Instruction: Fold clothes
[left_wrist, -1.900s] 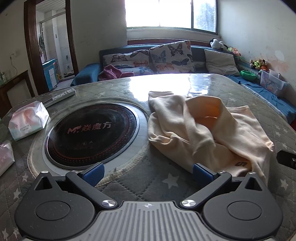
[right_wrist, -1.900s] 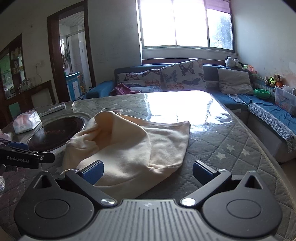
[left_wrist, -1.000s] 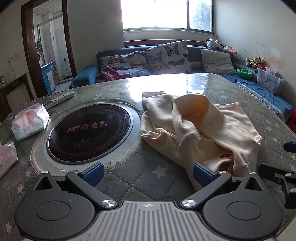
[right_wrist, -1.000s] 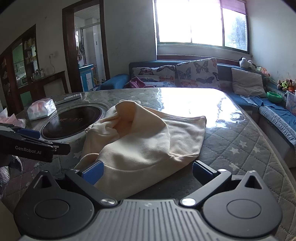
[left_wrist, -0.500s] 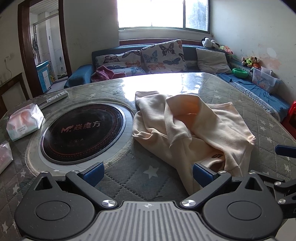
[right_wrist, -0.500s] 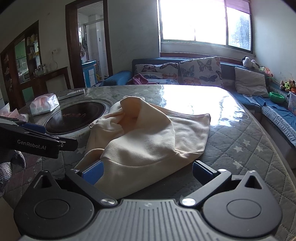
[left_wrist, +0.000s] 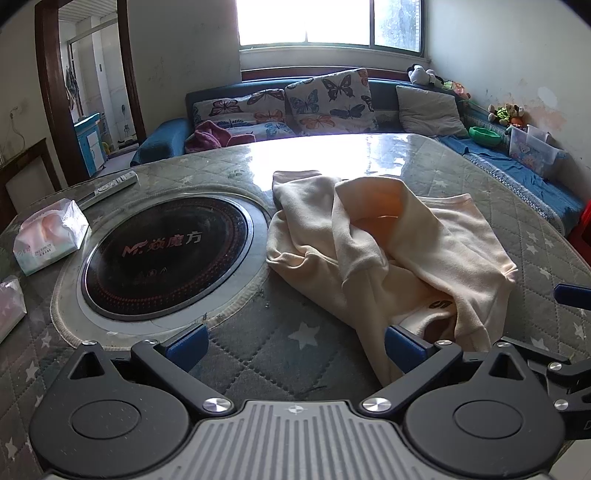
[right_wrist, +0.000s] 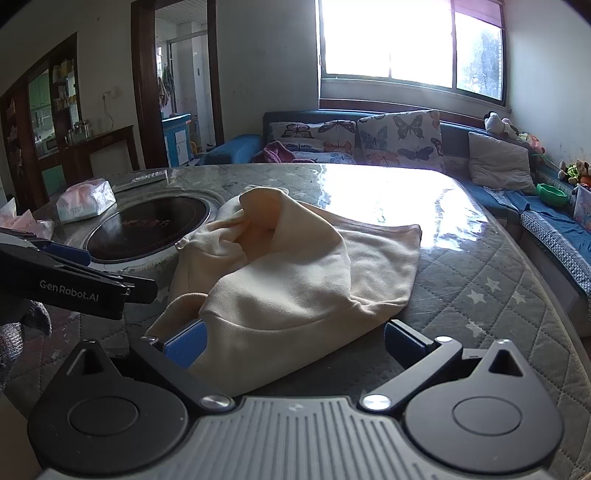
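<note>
Left gripper (left_wrist: 293, 341): I see my two blue-tipped fingers spread wide, with nothing between them but bare quilted table cover.
Right gripper (right_wrist: 293, 341): my jaws here are also spread wide; the near hem of the garment lies in the gap, reaching the left fingertip (right_wrist: 184, 341), and the jaws are not closed on it.
Garment (left_wrist: 388, 251): a cream sweatshirt, crumpled in a loose heap. From my left jaws it lies ahead and to the right, its near edge just beside the right fingertip (left_wrist: 402, 347). From my right jaws it fills the space straight ahead and slightly left, with one fold standing up like a hood.
Table (right_wrist: 480, 288): grey quilted cover printed with white stars, under a glossy sheet that glares in the window light beyond the garment.
Cooktop (left_wrist: 166, 254): a round black plate set into the table, ahead and left of my left jaws, just beside the garment's left edge.
Tissue pack (left_wrist: 50, 236): far to the left of my left jaws, beyond the cooktop.
Remote (left_wrist: 110, 186): a pale remote control lying past the cooktop, ahead and left.
Sofa (left_wrist: 258, 110): blue, with butterfly cushions, behind the table under the window.
Other gripper in view: from my right jaws, the left gripper's black arm marked "GenRobot.AI" sits at the left edge.
</note>
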